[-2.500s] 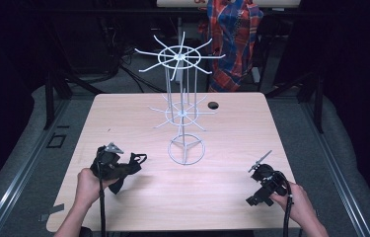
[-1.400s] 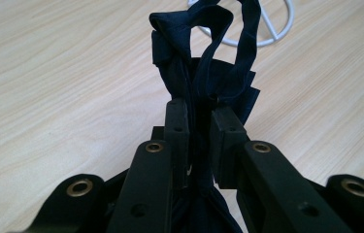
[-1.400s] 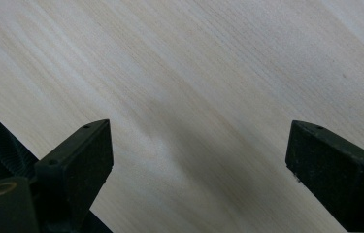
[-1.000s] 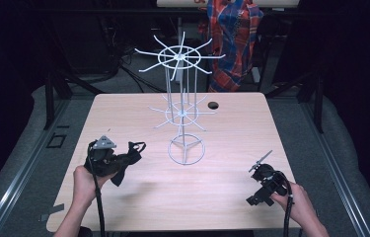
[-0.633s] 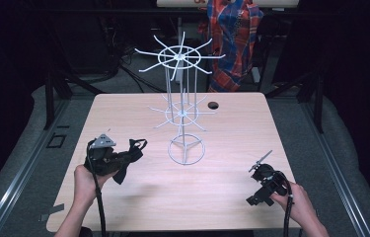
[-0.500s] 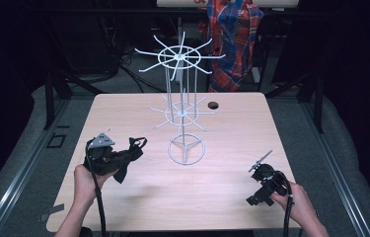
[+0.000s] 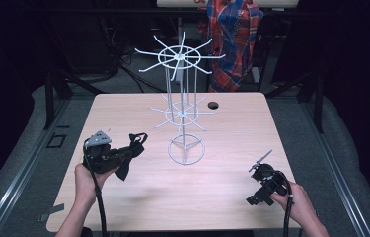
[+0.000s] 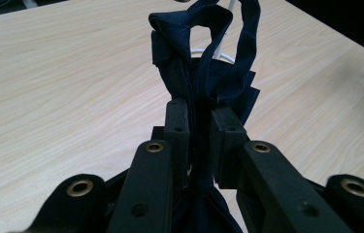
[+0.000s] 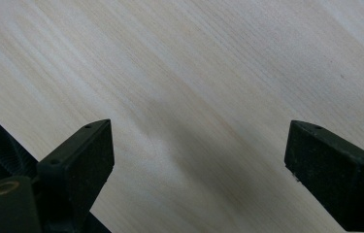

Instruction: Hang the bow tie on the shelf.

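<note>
Dark navy folded cloth piece (image 8: pixel 204 77) with a loop at its top, pinched in the left gripper (image 8: pixel 200 121) above the table's left side.

The jaws are pressed together on the fabric, whose loop stands up beyond them while the rest hangs below; in the high view the cloth (image 7: pixel 132 148) sits just left of the white wire spinning display rack (image 7: pixel 182 111), whose ring base rests mid-table. The left hand (image 7: pixel 86 180) grips the tool over the pale wooden table (image 7: pixel 222 192). The right gripper (image 7: pixel 261 185), held by the right hand (image 7: pixel 298 202) near the front right corner, has its jaws spread wide over bare wood (image 9: pixel 208 97). A small black round hole (image 7: pixel 213 105) marks the tabletop behind the rack.
</note>
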Demonstrator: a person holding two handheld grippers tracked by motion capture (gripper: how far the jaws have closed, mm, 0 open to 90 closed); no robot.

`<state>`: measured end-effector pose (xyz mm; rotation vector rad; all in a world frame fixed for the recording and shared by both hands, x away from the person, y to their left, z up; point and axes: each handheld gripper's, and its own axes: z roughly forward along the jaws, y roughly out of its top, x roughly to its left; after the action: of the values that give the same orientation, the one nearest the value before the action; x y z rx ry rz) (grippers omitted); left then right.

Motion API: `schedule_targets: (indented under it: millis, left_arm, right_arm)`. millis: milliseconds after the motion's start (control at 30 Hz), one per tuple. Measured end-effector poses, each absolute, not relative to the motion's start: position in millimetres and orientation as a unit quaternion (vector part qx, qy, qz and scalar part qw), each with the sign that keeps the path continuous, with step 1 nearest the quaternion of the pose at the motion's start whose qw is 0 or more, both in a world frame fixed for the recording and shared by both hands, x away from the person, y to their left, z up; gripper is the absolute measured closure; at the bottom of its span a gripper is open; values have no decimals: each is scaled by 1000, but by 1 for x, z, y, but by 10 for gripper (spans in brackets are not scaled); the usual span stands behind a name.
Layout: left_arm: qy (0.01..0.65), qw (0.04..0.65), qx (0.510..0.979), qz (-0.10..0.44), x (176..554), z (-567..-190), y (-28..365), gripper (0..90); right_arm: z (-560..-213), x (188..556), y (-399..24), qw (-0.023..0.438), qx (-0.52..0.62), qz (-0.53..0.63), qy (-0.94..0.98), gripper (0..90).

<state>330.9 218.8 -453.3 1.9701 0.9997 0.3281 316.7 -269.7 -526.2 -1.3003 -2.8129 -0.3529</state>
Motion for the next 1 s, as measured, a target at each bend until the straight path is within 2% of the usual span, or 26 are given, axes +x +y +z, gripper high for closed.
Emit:
schedule_targets:
  millis: [1000]
  left_arm:
    - [387, 499, 764, 135, 331, -444, 215, 802]
  right_arm:
    - [-524, 319, -271, 10, -406, -95, -909, 119]
